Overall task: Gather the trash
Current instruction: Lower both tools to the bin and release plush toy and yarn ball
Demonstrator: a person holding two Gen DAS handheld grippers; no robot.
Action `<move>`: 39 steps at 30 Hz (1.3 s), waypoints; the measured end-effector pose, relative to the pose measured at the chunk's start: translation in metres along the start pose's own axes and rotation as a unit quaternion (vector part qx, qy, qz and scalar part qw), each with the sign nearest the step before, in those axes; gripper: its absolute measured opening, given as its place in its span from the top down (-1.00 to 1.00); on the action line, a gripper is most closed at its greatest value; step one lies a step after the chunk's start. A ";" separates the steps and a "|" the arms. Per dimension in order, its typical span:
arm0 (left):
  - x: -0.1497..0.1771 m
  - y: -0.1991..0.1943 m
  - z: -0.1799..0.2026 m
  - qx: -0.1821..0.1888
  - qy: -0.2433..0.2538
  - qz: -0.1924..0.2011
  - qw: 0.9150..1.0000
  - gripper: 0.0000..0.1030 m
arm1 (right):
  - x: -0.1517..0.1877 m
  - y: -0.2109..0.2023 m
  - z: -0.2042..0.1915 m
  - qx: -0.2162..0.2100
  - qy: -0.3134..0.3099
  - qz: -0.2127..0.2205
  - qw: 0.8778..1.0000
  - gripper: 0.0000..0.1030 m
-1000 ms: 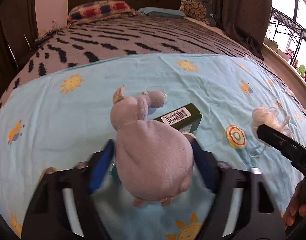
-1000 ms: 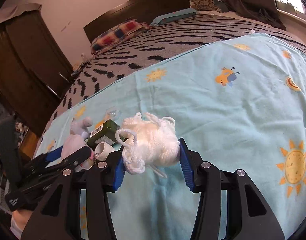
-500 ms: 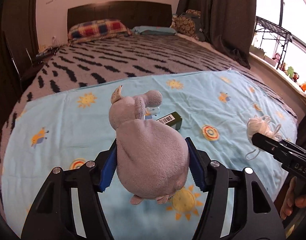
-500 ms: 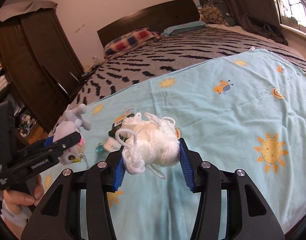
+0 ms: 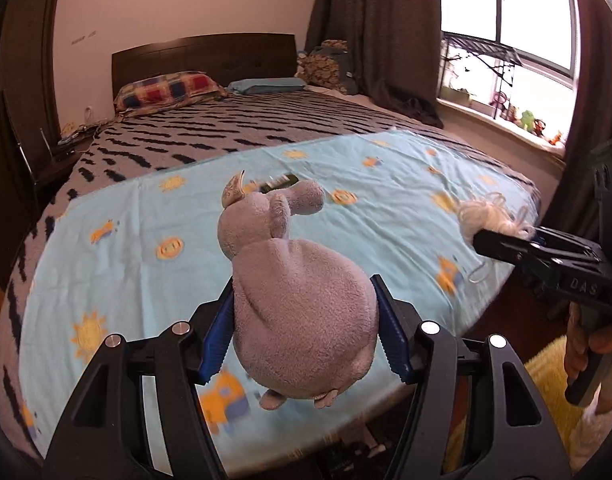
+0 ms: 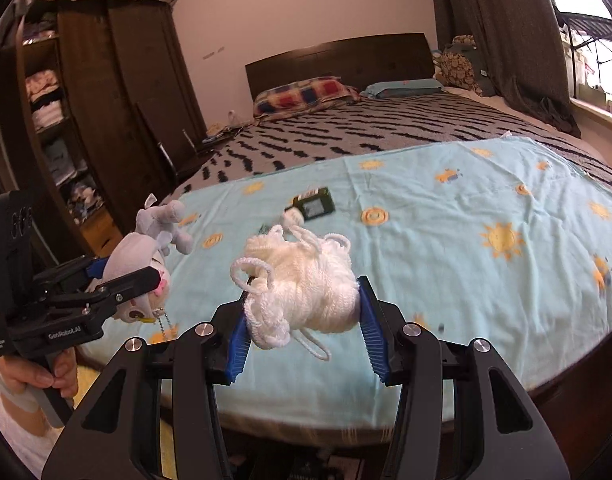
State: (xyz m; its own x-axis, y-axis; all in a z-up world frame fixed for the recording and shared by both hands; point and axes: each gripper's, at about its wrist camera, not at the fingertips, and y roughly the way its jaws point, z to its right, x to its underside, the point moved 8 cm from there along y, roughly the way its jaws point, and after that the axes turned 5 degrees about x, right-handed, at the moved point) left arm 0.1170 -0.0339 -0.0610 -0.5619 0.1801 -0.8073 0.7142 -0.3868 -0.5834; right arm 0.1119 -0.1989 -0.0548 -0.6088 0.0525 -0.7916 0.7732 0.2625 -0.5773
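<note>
My left gripper (image 5: 302,320) is shut on a grey plush toy (image 5: 294,292) and holds it above the foot of the bed; the toy also shows in the right wrist view (image 6: 146,264), with a small chain hanging from it. My right gripper (image 6: 302,312) is shut on a ball of white yarn (image 6: 302,284), also lifted off the bed; the yarn shows in the left wrist view (image 5: 486,216) at the right. A dark green box with a barcode (image 6: 316,204) and a small white piece beside it (image 6: 294,216) lie on the light blue sun-print blanket (image 6: 446,240).
The bed (image 5: 246,124) has a black-and-grey striped cover, pillows and a dark headboard at the far end. A dark wardrobe (image 6: 106,120) stands left of the bed. Curtains and a window (image 5: 506,40) are on the right. The bed's front edge is just below both grippers.
Both grippers have pulled back and up from the blanket with their loads. The green box now lies farther away, and the foot edge of the bed has come into view.
</note>
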 end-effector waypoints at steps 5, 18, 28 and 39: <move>0.059 -0.013 0.026 0.028 -0.014 -0.019 0.999 -0.17 | 0.048 -0.012 0.004 0.027 0.001 -0.024 0.999 0.05; 0.183 0.026 0.059 0.075 -0.050 -0.144 0.985 -0.17 | 0.179 0.012 0.020 0.045 0.075 -0.154 0.984 0.05; 0.251 0.089 0.056 0.061 -0.066 -0.217 0.972 -0.17 | 0.232 0.055 0.025 0.062 0.077 -0.235 0.967 0.05; 0.278 0.119 0.043 0.058 -0.086 -0.247 0.963 -0.18 | 0.262 0.086 0.027 0.077 0.065 -0.260 0.960 0.04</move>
State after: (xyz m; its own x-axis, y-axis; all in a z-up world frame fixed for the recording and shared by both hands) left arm 0.0272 -0.0687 -0.3511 -0.8895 0.2186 -0.4013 0.2960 -0.3932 -0.8705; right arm 0.0241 -0.1882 -0.3172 -0.9288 0.0754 -0.3629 0.3703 0.1412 -0.9181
